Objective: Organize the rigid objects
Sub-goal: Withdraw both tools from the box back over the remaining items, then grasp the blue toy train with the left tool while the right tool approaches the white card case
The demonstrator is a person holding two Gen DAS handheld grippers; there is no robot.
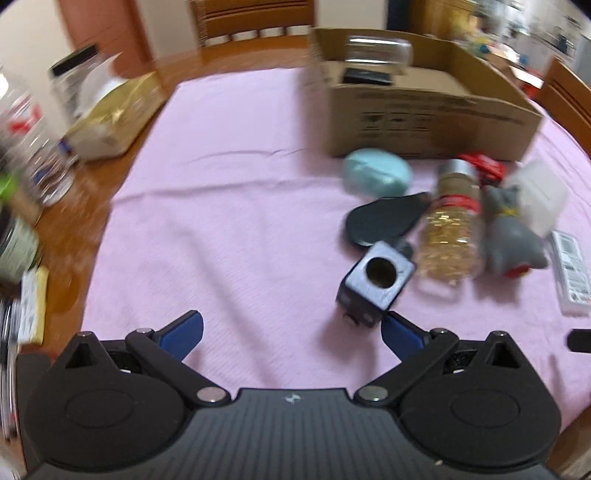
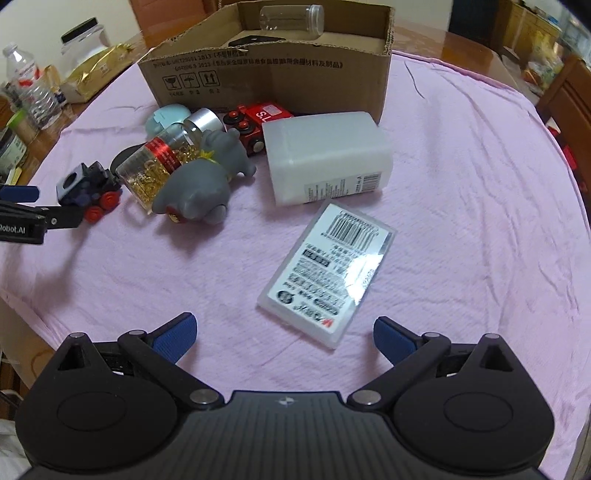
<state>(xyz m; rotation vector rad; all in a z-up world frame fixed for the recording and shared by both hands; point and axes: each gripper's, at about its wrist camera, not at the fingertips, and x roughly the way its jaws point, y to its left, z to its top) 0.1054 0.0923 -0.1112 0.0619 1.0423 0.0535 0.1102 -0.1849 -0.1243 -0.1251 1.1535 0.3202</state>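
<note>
My left gripper [image 1: 291,334] is open and empty; a dark blue toy train [image 1: 375,284] stands just ahead of its right finger. Beside the train lie a jar of gold clips [image 1: 452,236], a grey toy animal [image 1: 511,236], a black flat piece [image 1: 384,221] and a teal case [image 1: 376,171]. My right gripper [image 2: 284,336] is open and empty just short of a flat clear labelled case [image 2: 328,273]. Beyond lie a white plastic bottle [image 2: 328,155], a red toy car [image 2: 255,123] and the toy train [image 2: 88,184]. The cardboard box [image 2: 266,70] holds a clear jar [image 2: 291,18].
A pink cloth [image 2: 480,221] covers the round wooden table. At the left edge stand a gold packet [image 1: 110,114], water bottles [image 1: 33,140] and jars. Wooden chairs [image 1: 255,18] surround the table. My left gripper also shows at the left in the right wrist view [image 2: 22,210].
</note>
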